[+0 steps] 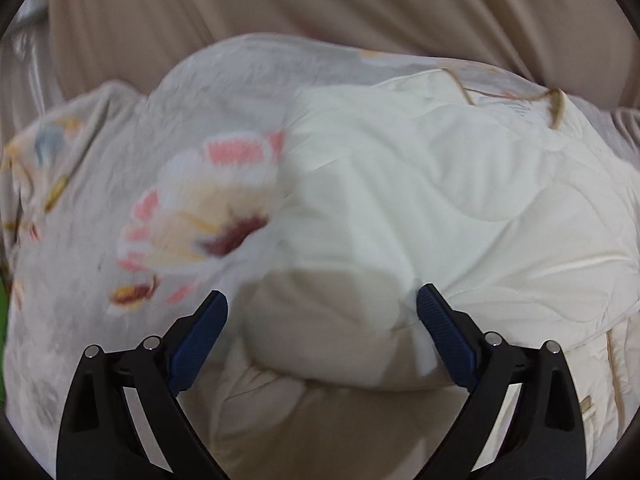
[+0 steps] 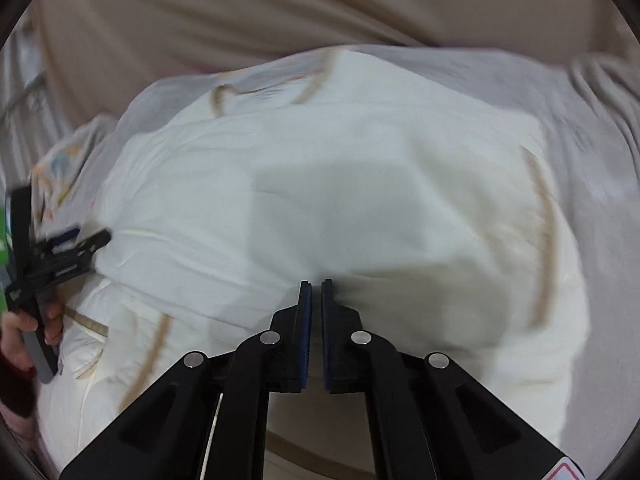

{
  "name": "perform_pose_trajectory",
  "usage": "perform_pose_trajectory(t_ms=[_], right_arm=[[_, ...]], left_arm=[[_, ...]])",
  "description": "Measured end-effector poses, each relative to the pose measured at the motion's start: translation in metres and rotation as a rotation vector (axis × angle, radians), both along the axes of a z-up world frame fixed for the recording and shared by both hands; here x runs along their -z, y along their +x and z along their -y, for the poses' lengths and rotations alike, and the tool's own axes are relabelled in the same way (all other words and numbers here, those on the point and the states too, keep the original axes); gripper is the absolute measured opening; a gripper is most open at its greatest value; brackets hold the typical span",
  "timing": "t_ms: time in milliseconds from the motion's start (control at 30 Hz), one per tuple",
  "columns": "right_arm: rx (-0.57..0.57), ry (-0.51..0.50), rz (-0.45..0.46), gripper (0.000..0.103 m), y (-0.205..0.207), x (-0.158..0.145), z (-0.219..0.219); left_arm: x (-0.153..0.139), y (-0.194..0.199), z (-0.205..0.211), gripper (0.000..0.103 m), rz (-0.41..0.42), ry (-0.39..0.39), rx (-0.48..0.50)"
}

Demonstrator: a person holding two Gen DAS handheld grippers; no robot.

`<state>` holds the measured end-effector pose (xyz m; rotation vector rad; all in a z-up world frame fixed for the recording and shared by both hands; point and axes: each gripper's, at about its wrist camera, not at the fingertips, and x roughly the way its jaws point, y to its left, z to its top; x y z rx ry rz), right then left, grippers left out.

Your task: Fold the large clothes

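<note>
A large quilt lies bunched on the bed, its floral face [image 1: 192,208] to the left and its cream underside [image 1: 440,184] folded over to the right. My left gripper [image 1: 322,294] is open, its blue pads [image 1: 200,336] on either side of a rolled cream fold [image 1: 320,332] without pressing it. In the right wrist view the cream quilt [image 2: 320,140] fills the middle. My right gripper [image 2: 316,282] is shut, tips resting against the quilt; I see no cloth pinched between the pads. The left gripper [image 2: 80,240] and the hand [image 2: 24,332] holding it appear at the left edge.
A beige striped bed sheet [image 1: 280,0] lies behind the quilt, and it shows again as the sheet [image 2: 240,8] in the right wrist view. Tan piping [image 1: 556,104] runs along the quilt's edge. A strip of green [image 1: 3,312] shows at the far left.
</note>
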<state>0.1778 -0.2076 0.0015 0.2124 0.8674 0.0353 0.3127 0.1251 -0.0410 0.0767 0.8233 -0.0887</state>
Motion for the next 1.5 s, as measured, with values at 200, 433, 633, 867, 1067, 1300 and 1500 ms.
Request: perform_pose_trajectory(t_ms=[200, 433, 633, 867, 1067, 1300, 1500], right_arm=[[0.196, 0.018, -0.012, 0.005, -0.059, -0.003, 0.061], [0.219, 0.117, 0.008, 0.053, -0.186, -0.013, 0.087], [0.166, 0.277, -0.023, 0.06, -0.274, 0.015, 0.079], [0.071, 0.346, 0.005, 0.066, -0.295, 0.025, 0.043], [0.061, 0.29, 0.0, 0.066, -0.282, 0.023, 0.019], [0.134, 0.349, 0.043, 0.007, -0.293, 0.024, 0.034], [0.024, 0.199, 0.04, 0.004, -0.332, -0.023, 0.016]], left_arm=[[0.0, -0.015, -0.02, 0.094, -0.01, -0.002, -0.054], [-0.013, -0.106, -0.066, 0.094, -0.123, -0.18, 0.047], [0.01, -0.184, -0.112, 0.096, -0.273, -0.409, 0.066], [0.02, -0.23, -0.103, 0.096, -0.265, -0.441, 0.1], [0.013, -0.241, -0.086, 0.094, -0.228, -0.389, 0.12], [0.014, -0.252, -0.089, 0.03, -0.21, -0.329, 0.159], [-0.022, -0.289, -0.112, 0.015, -0.231, -0.384, 0.263]])
